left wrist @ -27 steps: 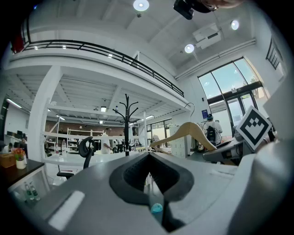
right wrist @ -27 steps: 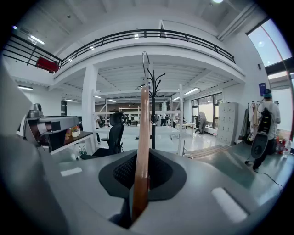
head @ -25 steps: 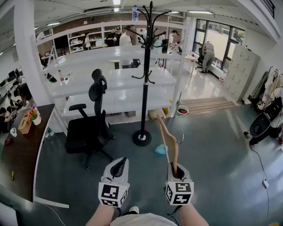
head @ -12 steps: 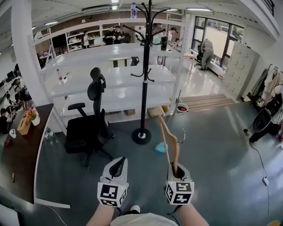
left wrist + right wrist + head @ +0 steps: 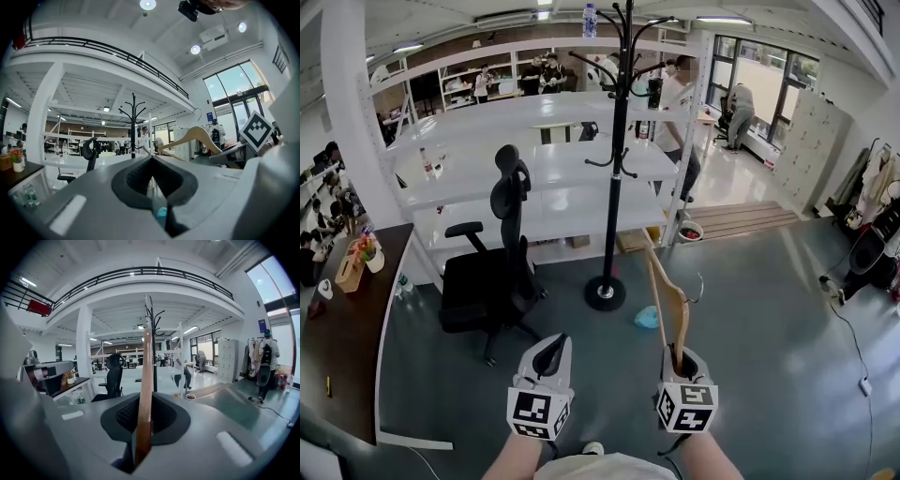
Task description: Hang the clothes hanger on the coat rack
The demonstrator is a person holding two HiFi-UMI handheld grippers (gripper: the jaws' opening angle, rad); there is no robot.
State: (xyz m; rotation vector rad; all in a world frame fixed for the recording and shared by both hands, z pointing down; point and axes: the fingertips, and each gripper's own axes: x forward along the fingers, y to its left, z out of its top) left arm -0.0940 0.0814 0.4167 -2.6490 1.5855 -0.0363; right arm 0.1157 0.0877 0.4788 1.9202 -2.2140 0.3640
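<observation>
A black coat rack [image 5: 616, 150] with curved hooks stands on a round base on the grey floor, ahead of me; it also rises in the left gripper view [image 5: 133, 125] and the right gripper view [image 5: 153, 345]. My right gripper [image 5: 681, 361] is shut on a wooden clothes hanger [image 5: 667, 298], which stands up edge-on between its jaws [image 5: 144, 390]; its metal hook shows at the far end. The hanger sits well short of the rack, to its right. My left gripper [image 5: 549, 356] is shut with nothing in it, and it sees the hanger [image 5: 192, 138] off to its right.
A black office chair [image 5: 492, 267] stands left of the rack. White shelving [image 5: 534, 169] runs behind it. A dark desk [image 5: 342, 319] with a flower pot lies at far left. People stand and walk in the background. A blue object [image 5: 646, 317] lies on the floor near the rack's base.
The hanger has turned and tilted slightly in my right gripper, showing more of its flat side. A person has walked into view behind the rack. My view shifted a little.
</observation>
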